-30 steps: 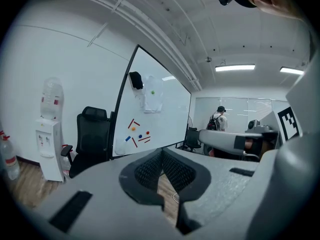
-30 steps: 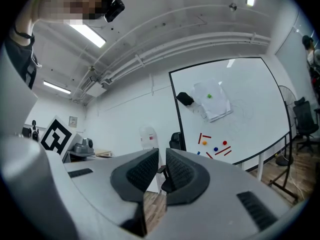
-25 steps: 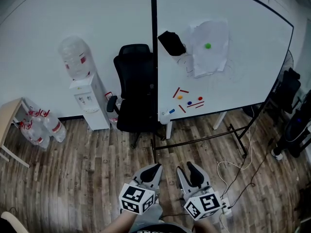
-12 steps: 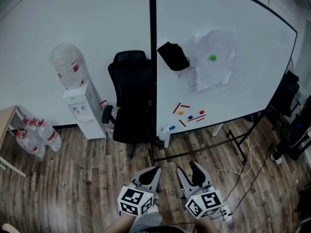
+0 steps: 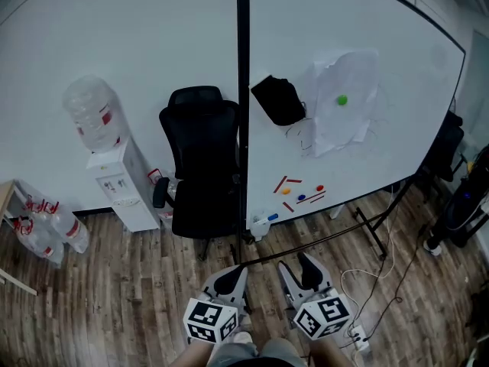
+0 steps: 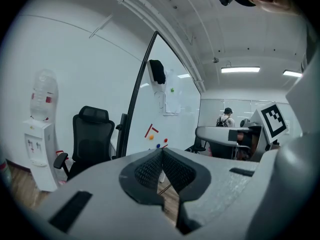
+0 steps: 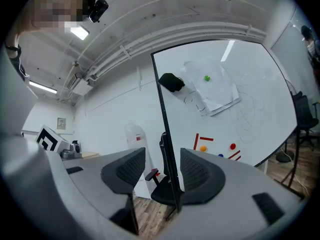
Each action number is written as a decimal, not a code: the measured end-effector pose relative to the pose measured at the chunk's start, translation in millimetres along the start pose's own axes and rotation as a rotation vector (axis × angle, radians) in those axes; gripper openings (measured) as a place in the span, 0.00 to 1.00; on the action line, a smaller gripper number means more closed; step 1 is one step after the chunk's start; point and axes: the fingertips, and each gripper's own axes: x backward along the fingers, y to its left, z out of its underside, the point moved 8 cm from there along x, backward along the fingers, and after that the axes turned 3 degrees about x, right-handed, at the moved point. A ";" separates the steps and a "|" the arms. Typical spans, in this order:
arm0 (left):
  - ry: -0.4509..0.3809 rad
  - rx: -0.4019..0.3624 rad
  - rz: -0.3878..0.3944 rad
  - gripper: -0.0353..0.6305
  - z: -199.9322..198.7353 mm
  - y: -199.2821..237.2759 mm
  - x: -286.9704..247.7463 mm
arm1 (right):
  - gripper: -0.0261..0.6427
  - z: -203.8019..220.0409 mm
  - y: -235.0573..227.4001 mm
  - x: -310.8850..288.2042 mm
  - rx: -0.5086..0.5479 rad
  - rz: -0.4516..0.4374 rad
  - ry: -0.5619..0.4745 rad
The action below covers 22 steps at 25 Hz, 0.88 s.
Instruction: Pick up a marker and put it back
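Several red markers [image 5: 289, 182] stick to the whiteboard [image 5: 397, 67] low down, among orange, blue and red magnets [image 5: 302, 198]. They also show in the left gripper view as red markers [image 6: 150, 130] and in the right gripper view as red markers [image 7: 202, 140]. Both grippers hang low at the bottom of the head view, well short of the board. My left gripper [image 5: 234, 272] [image 6: 161, 156] is shut with nothing in it. My right gripper [image 5: 296, 264] [image 7: 162, 166] stands open, its jaws wide apart and empty.
A black office chair [image 5: 200, 167] stands left of the board's black post [image 5: 243, 128]. A water dispenser [image 5: 107, 174] and spare bottles [image 5: 46, 228] are at the left. A black eraser [image 5: 279, 100] and paper [image 5: 348, 121] hang on the board. Cables [image 5: 382, 274] lie on the wood floor.
The head view has shifted: board, chair and dispenser slid down and left in frame. Both grippers sit slightly lower in the picture. Nothing was picked up.
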 end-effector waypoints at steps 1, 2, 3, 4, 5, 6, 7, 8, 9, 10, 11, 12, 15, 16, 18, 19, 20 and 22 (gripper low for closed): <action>0.000 0.003 -0.002 0.06 0.9 3.7 -2.0 | 0.33 1.8 -1.2 -4.5 0.000 -0.001 0.004; 0.002 0.007 -0.003 0.07 2.0 6.5 -4.0 | 0.33 3.6 -2.5 -8.3 0.001 -0.002 0.010; 0.005 0.011 -0.002 0.07 3.4 8.2 -6.0 | 0.33 5.6 -4.1 -11.4 0.000 -0.004 0.016; 0.010 0.012 -0.001 0.07 4.8 9.1 -8.1 | 0.33 7.9 -6.3 -13.8 -0.004 -0.005 0.023; 0.016 0.012 0.001 0.07 6.0 9.5 -10.6 | 0.33 10.3 -9.1 -16.1 -0.011 -0.007 0.030; 0.022 0.009 0.002 0.07 6.6 9.8 -13.5 | 0.33 12.8 -12.7 -18.8 -0.021 -0.008 0.036; 0.026 0.007 0.001 0.07 6.5 10.3 -17.0 | 0.33 15.2 -16.9 -22.1 -0.032 -0.010 0.041; 0.029 0.006 -0.001 0.07 6.1 11.1 -20.9 | 0.33 17.5 -21.7 -26.1 -0.044 -0.013 0.047; 0.032 0.007 -0.005 0.07 5.8 12.1 -25.1 | 0.33 19.8 -26.8 -30.6 -0.056 -0.017 0.052; 0.034 0.009 -0.009 0.07 5.6 13.1 -29.5 | 0.33 21.9 -32.3 -35.5 -0.066 -0.022 0.058; 0.035 0.009 -0.013 0.06 5.4 13.9 -34.0 | 0.33 24.0 -38.2 -40.7 -0.074 -0.028 0.064; 0.034 0.009 -0.018 0.07 4.8 14.4 -38.7 | 0.33 25.9 -44.5 -46.1 -0.081 -0.034 0.070; 0.023 0.015 -0.036 0.07 0.7 15.1 -51.5 | 0.33 29.7 -62.4 -61.6 -0.106 -0.054 0.097; 0.020 0.019 -0.041 0.07 -0.8 15.2 -55.6 | 0.33 30.2 -67.6 -66.5 -0.112 -0.063 0.105; 0.018 0.026 -0.053 0.07 -3.3 15.6 -64.4 | 0.33 30.8 -77.7 -77.1 -0.113 -0.079 0.119; 0.017 0.029 -0.060 0.07 -4.1 15.8 -68.3 | 0.33 31.4 -82.4 -82.5 -0.111 -0.087 0.127; 0.017 0.032 -0.069 0.07 -4.7 16.1 -71.6 | 0.33 32.5 -86.8 -87.7 -0.110 -0.096 0.136; 0.015 0.039 -0.091 0.07 -5.5 17.8 -76.9 | 0.33 35.2 -94.5 -98.3 -0.110 -0.115 0.155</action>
